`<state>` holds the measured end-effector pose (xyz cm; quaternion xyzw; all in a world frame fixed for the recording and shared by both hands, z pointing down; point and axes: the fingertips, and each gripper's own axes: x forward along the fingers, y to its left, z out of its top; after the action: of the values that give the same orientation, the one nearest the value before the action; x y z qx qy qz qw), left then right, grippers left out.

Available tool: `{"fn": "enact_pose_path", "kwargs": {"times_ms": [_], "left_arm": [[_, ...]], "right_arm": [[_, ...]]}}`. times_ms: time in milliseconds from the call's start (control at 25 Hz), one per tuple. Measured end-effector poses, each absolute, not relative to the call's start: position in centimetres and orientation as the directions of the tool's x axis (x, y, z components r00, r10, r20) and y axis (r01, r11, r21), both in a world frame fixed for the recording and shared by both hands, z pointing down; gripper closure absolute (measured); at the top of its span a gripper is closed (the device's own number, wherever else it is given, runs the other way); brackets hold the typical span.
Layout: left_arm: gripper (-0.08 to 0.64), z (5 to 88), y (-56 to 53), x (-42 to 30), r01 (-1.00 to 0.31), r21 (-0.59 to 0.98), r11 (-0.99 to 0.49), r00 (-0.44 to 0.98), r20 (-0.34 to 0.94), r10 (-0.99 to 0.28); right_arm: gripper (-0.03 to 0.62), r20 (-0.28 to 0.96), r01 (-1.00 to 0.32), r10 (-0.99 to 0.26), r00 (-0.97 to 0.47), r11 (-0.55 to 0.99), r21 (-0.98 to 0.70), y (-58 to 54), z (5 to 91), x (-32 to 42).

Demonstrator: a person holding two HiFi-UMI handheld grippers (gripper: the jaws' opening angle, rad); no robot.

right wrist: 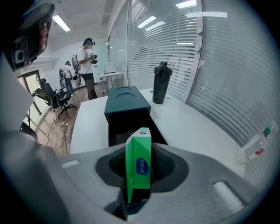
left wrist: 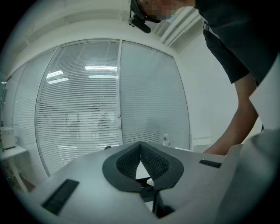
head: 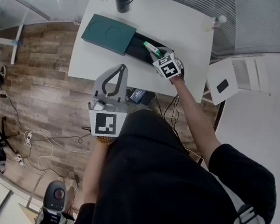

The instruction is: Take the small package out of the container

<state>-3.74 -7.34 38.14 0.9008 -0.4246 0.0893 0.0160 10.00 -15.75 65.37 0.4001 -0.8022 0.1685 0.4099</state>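
**A:** Where the right gripper (head: 155, 53) closes, what sits between its jaws?

**B:** The small green package (right wrist: 139, 164). It stands upright, pinched on its flat sides, with the jaws partly apart around it. It is over the near end of the open dark box (right wrist: 114, 131).

**A:** And the left gripper (left wrist: 141, 148)?

**B:** Its jaws meet at the tips with nothing in them. It is held just short of the white table (right wrist: 192, 127).

**A:** What's around the box?

**B:** A teal lid (right wrist: 127, 98) lies across its far end, and a black bottle (right wrist: 160, 83) stands beyond it.
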Motion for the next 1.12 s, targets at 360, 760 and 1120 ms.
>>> {"fn": "enact_pose_path", "kwargs": {"times_ms": [360,760,1120], "left_arm": [[0.558,38.1,-7.4,-3.2,-0.761,-0.046,-0.647,0.633,0.167,-0.756],[0.558,37.6,-7.2,-2.7,-0.749,-0.045,-0.661,0.648,0.156,-0.745],[0.558,37.5,-7.0,-1.6,-0.729,-0.054,-0.682,0.671,0.139,-0.728]], "right_arm": [[0.497,0.768,-0.776,-0.527,-0.362,0.627,0.065,-15.9,63.9,9.4],[0.499,0.749,-0.783,-0.549,-0.372,0.619,0.065,-15.8,62.3,9.4],[0.498,0.728,-0.784,-0.572,-0.377,0.616,0.077,-15.2,61.3,9.9]]}}
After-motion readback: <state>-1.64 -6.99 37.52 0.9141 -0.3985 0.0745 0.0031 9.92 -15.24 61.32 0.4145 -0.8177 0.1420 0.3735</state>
